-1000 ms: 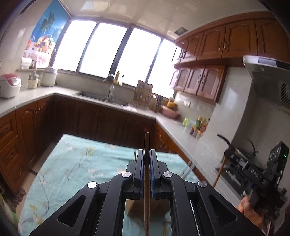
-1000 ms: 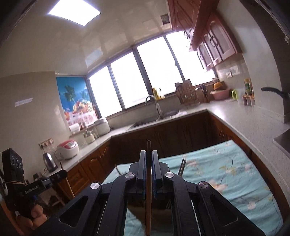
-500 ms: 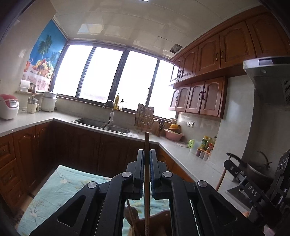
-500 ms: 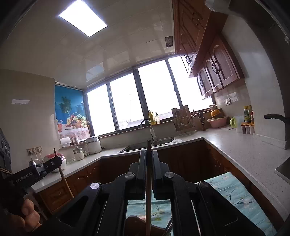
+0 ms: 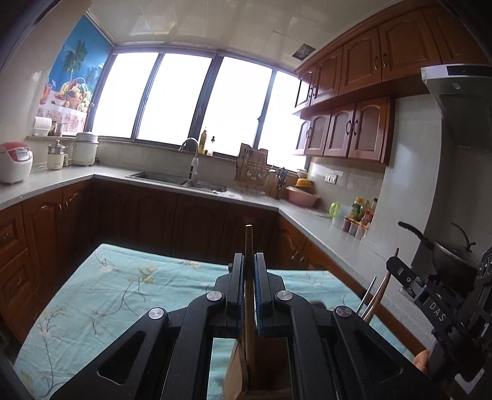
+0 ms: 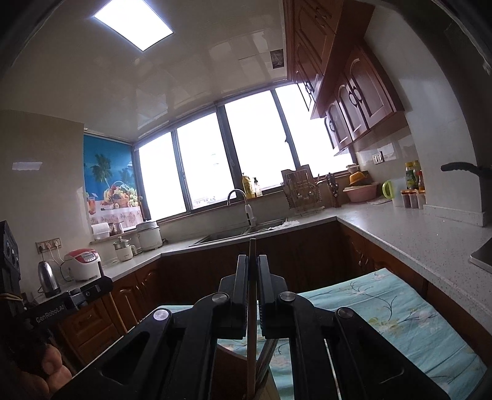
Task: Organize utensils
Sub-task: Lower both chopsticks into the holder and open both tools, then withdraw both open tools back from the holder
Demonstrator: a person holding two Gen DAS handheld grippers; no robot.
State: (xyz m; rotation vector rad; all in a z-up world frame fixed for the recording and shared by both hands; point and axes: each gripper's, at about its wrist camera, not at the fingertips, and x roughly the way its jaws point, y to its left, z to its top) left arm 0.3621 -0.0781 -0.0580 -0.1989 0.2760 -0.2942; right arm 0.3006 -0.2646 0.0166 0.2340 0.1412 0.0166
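While the left tool (image 5: pixel 249 292) pinches one upright wooden chopstick (image 5: pixel 248 243) over a wooden holder (image 5: pixel 236 372) on the cloth-covered counter (image 5: pixel 101 292), the right tool (image 6: pixel 252 292) clamps a second chopstick (image 6: pixel 252 249). Both sticks look light, stiff and smooth, so a mid-shaft grip seems best. Readable lettering: "GenRobot.AI" and "DAS".

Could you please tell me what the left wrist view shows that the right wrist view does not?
Only the left wrist view shows the range hood, the pot under it, and the right gripper from the side.

Only the right wrist view shows the ceiling light, the kettle and the left gripper from the side.

Both show a gripper shut on a wooden stick, the floral cloth, the sink faucet and the windows.
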